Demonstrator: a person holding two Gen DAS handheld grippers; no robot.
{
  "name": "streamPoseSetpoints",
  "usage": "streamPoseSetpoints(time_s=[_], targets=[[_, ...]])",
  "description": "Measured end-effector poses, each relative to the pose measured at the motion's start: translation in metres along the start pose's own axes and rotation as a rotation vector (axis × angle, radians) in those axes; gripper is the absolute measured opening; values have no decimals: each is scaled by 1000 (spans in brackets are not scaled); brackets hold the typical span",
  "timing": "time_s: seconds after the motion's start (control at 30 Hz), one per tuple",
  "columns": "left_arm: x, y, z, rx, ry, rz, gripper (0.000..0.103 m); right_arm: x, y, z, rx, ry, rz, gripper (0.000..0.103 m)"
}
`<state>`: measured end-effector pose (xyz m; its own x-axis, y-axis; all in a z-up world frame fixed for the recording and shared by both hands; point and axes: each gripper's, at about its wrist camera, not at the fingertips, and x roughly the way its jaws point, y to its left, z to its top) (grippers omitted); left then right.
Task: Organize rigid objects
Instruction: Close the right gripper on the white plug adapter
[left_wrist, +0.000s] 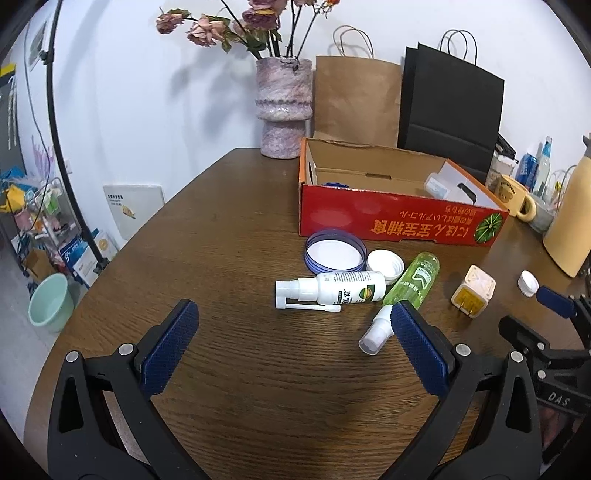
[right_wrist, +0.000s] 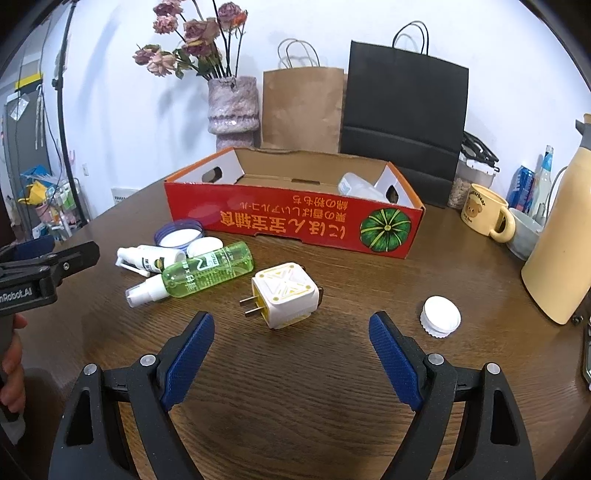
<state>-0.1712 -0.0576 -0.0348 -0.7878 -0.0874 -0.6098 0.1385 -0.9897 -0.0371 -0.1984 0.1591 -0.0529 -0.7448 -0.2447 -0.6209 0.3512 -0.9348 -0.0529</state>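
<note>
A red cardboard box (left_wrist: 399, 218) (right_wrist: 291, 221) stands open on the brown table, with a clear plastic item (right_wrist: 356, 188) inside at its right end. In front of it lie a white spray bottle (left_wrist: 332, 290) (right_wrist: 151, 260), a green spray bottle (left_wrist: 413, 282) (right_wrist: 207, 269), a blue-rimmed lid (left_wrist: 334, 251) (right_wrist: 179, 232), a white cap (left_wrist: 386, 262) (right_wrist: 205, 245), a white and yellow plug adapter (left_wrist: 472, 291) (right_wrist: 284, 293) and a small white cap (left_wrist: 528, 282) (right_wrist: 441, 315). My left gripper (left_wrist: 295, 325) is open and empty, just short of the bottles. My right gripper (right_wrist: 291, 332) is open and empty, just short of the adapter.
A vase of dried flowers (left_wrist: 282, 107), a brown paper bag (left_wrist: 356, 99) and a black bag (left_wrist: 450, 110) stand behind the box. A yellow mug (right_wrist: 484, 214), a cream flask (right_wrist: 561, 258) and bottles (right_wrist: 543, 181) stand at the right. The table's left edge (left_wrist: 122, 254) drops to floor clutter.
</note>
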Motion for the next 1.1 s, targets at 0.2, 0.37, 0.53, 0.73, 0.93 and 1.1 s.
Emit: streamPoseSetpoints(time_s=[0.2, 0.37, 0.53, 0.73, 0.93, 1.1], targets=[[11, 8, 2, 4, 22, 16, 103, 19, 3, 6, -64, 49, 13, 90], [16, 14, 2, -21, 43, 19, 103, 44, 6, 15, -105, 107, 42, 90], [19, 11, 1, -12, 52, 17, 103, 61, 8, 21, -128, 147, 73, 88], [19, 9, 0, 0, 55, 15, 103, 67, 9, 23, -126, 165, 100, 74], [19, 8, 0, -1, 55, 17, 103, 62, 13, 21, -147, 144, 104, 73], [20, 7, 0, 2, 60, 16, 103, 55, 9, 22, -123, 108, 84, 73]])
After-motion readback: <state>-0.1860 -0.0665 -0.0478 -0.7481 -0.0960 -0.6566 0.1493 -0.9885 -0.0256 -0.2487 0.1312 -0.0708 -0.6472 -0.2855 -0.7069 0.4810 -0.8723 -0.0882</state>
